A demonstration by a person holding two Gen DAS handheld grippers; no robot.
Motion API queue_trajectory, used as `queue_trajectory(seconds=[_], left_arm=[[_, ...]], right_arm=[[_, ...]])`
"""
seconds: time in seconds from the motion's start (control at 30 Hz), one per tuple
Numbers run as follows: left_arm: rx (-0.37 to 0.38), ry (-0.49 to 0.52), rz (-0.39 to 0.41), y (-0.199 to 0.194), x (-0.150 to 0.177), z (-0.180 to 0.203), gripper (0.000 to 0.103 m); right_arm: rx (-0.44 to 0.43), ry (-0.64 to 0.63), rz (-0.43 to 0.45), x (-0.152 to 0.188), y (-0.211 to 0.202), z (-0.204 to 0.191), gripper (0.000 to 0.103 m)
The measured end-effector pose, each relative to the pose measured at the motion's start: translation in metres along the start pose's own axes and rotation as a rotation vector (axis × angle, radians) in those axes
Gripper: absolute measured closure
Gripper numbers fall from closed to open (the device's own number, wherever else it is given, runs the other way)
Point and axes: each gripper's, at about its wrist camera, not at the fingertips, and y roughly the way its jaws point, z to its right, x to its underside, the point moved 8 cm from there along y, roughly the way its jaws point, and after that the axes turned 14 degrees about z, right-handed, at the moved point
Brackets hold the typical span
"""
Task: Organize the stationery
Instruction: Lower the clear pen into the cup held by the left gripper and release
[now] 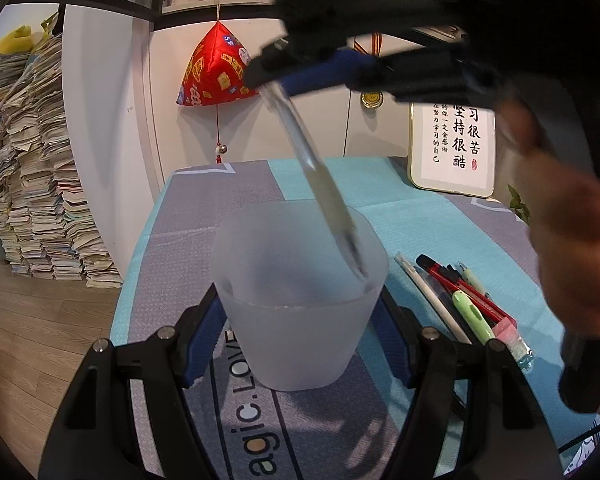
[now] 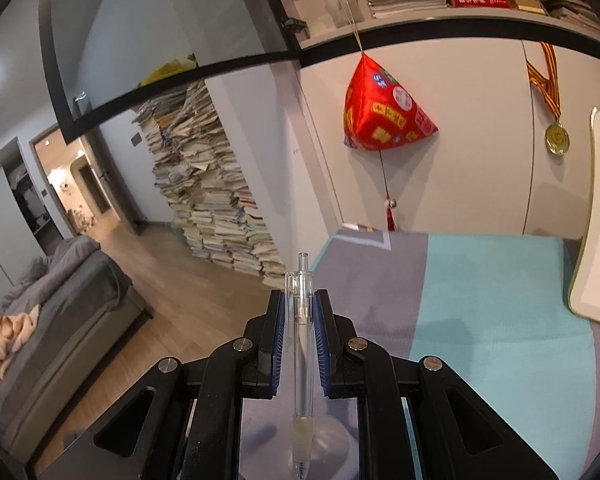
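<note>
Left gripper point(image 1: 300, 344) fingers clamp the frosted plastic cup point(image 1: 300, 304) steady; right gripper point(image 2: 299, 344) fingers pinch the clear retractable pen point(image 2: 300, 344), tip-down inside it.

The left gripper point(image 1: 300, 344) has its fingers spread wide, while the right gripper point(image 2: 299, 336) has its fingers nearly closed.

Wooden floor point(image 2: 172, 312), tall paper stacks point(image 2: 216, 200) against white wall point(image 2: 460, 140), perhaps a grey sofa point(image 2: 60, 304).
</note>
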Motion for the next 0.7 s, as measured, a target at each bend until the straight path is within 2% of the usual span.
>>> queue_trajectory(seconds=[0.4, 0.7], left_arm=[[-0.001, 0.001, 0.000, 0.000, 0.000, 0.000, 0.034], [-0.006, 0.015, -0.001, -0.001, 0.001, 0.000, 0.034]], right_arm=[[0.018, -0.009, -0.027, 0.028, -0.058, 0.003, 0.087], [0.022, 0.011, -0.087, 0.050, -0.069, 0.010, 0.087]])
